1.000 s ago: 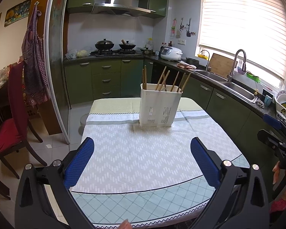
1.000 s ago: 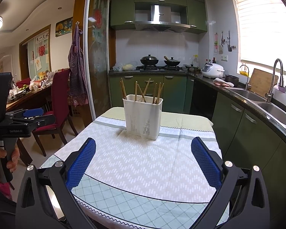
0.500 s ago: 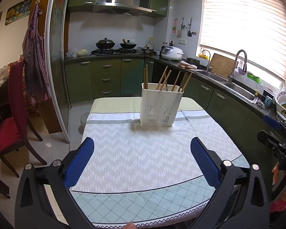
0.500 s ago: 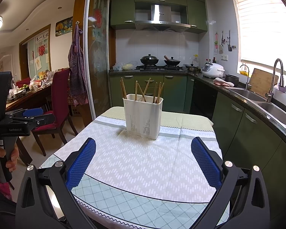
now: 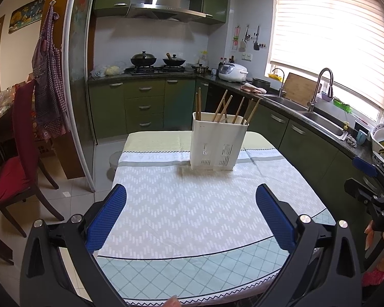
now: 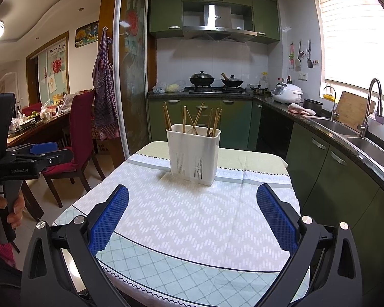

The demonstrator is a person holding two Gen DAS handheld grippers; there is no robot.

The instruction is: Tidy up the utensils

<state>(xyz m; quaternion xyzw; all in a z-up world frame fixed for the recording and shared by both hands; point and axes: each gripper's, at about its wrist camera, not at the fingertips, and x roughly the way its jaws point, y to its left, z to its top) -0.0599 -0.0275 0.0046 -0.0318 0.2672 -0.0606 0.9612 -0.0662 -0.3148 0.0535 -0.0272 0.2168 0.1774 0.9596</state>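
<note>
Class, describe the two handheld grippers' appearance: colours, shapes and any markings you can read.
The left gripper and right gripper have black angular frames, silver bolts and blue textured pads. White lettering reads "GenRobot.AI" on the left one's body, and "DAS" shows on the right one's.

A home kitchen. Straight ahead of the tongs, green cabinets (image 5: pixel 143 102) run under a gas stove with two lidded woks (image 5: pixel 143 60) and a steel range hood (image 6: pixel 217 23). To the right, a rice cooker (image 5: pixel 233 72), sink with faucet (image 5: pixel 320 87) and blinds; to the left, an apron (image 6: pixel 103 87) and dining chairs (image 6: pixel 76 133).
</note>
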